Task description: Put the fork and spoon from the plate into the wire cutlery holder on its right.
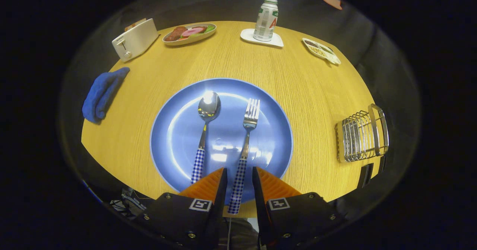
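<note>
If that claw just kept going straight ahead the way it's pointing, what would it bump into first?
The fork. Its checked handle already lies between the open claw fingers, apparently untouched, on the blue plate. Pushing on, the claw would likely slide along that handle toward the tines; its height above the plate is unclear.

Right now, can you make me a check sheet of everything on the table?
Surface: round wooden table, looks dry.
Job's things: spoon and fork side by side on blue plate; wire cutlery holder to its right, nothing seen inside.
Clutter: toaster, food dish, can on coaster, divided dish, blue cloth.
Gripper: fingers either side of fork's handle, not yet pressing.
Cables: nothing seen.
Surroundings: dark booth wall.
</note>
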`<state>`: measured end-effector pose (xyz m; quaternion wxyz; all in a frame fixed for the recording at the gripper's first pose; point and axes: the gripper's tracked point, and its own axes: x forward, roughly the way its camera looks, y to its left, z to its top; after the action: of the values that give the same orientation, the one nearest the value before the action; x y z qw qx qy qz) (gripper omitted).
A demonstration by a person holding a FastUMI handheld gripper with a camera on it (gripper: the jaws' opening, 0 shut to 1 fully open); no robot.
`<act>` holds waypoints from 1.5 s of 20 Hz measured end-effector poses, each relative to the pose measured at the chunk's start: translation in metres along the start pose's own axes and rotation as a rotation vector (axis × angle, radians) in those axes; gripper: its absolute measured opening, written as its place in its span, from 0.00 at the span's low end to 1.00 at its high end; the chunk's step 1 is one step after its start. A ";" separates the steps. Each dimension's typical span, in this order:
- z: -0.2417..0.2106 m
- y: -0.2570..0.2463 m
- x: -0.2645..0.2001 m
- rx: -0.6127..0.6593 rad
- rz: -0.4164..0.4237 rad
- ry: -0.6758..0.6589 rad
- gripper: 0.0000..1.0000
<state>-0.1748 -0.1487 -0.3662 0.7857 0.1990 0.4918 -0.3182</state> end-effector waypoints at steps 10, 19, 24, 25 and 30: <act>0.002 0.002 -0.012 -0.065 0.071 0.036 0.01; 0.009 -0.031 -0.072 -0.144 0.105 0.032 0.01; 0.007 -0.051 -0.092 -0.099 0.100 0.016 0.01; 0.006 -0.054 -0.097 -0.089 0.101 0.018 0.01; -0.006 -0.090 -0.126 -0.127 0.088 0.055 0.01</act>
<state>-0.2804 -0.1715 -0.2554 0.7960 0.1788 0.5234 -0.2460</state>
